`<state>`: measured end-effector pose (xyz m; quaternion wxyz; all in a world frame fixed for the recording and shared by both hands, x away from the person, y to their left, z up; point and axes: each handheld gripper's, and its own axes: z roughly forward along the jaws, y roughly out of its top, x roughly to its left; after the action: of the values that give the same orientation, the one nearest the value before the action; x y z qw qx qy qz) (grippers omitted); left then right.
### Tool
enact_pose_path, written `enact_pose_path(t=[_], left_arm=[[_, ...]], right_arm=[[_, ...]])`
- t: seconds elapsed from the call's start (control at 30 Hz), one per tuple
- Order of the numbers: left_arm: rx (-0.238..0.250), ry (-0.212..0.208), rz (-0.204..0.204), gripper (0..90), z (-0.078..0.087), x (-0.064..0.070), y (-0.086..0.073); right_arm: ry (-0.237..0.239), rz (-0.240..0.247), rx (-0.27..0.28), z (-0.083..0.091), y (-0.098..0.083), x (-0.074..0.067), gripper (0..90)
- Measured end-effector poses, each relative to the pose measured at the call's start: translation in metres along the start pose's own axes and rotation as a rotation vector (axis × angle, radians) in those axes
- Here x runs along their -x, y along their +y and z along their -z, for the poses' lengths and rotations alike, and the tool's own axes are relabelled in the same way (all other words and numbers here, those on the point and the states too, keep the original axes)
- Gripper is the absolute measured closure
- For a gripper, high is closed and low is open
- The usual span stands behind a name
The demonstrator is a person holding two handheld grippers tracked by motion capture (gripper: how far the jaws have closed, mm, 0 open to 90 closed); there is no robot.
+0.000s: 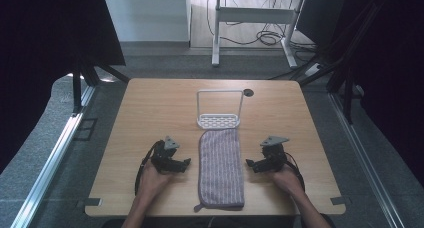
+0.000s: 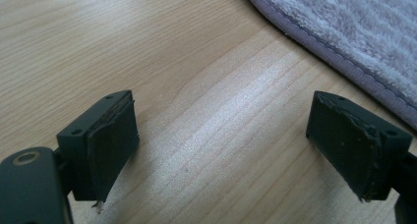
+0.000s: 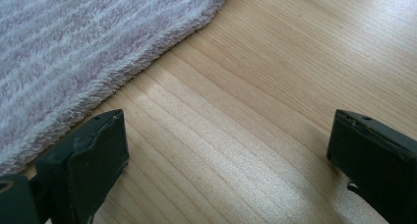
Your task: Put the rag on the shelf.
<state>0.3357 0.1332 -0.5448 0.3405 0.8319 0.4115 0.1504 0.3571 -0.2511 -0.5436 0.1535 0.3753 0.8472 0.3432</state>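
A light wooden rectangular table [image 1: 150, 108] with rounded corners takes up the middle of the high view, standing on grey carpet. Beyond its far edge stands a white metal desk frame [image 1: 252, 25] with black cables coiled on the floor beneath it, and dark curtains hang at both sides.

Lying flat on the near half of the table, lengthwise toward the person, is a long lilac-grey striped terry towel [image 1: 221, 168] with a stitched border and a small loop at its near left corner. Its far end is touching or just short of a white wire-framed rack with a perforated base [image 1: 219, 110], which stands upright at the table's middle. A small dark round cable hole [image 1: 248, 92] sits just beyond the rack to the right.

The left gripper [image 1: 186, 163] rests in the person's left hand [image 1: 150, 180] just beside the towel's left edge, pointing toward it. In the left gripper view its jaws stand wide apart over bare wood, nothing between them, with the towel's hemmed edge crossing the upper right corner.

The right gripper [image 1: 248, 164], held by the right hand [image 1: 286, 179], mirrors it at the towel's right edge. In the right gripper view its jaws are likewise spread wide and empty above the wood, the fluffy towel border close to the left jaw.

Nothing lies between either gripper and the towel.
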Motion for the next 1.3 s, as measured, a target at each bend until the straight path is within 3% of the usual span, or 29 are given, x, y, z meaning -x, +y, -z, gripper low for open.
enact_pose_path(t=[0.87, 0.97, 1.03, 1.17, 1.3], left_arm=[[-0.001, 0.013, 0.009, 12.5, 0.000, 0.000, 0.000], [-0.003, 0.017, 0.017, 12.0, 0.000, 0.001, 0.000], [-0.004, 0.021, 0.021, 10.4, 0.000, 0.001, 0.000], [0.009, 0.003, 0.049, 12.2, 0.000, 0.002, 0.002], [0.020, -0.017, 0.043, 13.0, 0.001, 0.003, 0.009]], right_arm=[[0.014, 0.009, -0.025, 0.000, 0.003, 0.001, 0.4], [0.014, 0.008, -0.029, 0.000, 0.003, 0.001, 1.0], [0.021, 0.006, -0.042, 0.002, 0.006, 0.002, 6.5], [0.040, -0.029, -0.041, 0.004, 0.008, 0.004, 8.9], [0.056, -0.073, -0.026, 0.007, 0.013, 0.007, 10.1]])
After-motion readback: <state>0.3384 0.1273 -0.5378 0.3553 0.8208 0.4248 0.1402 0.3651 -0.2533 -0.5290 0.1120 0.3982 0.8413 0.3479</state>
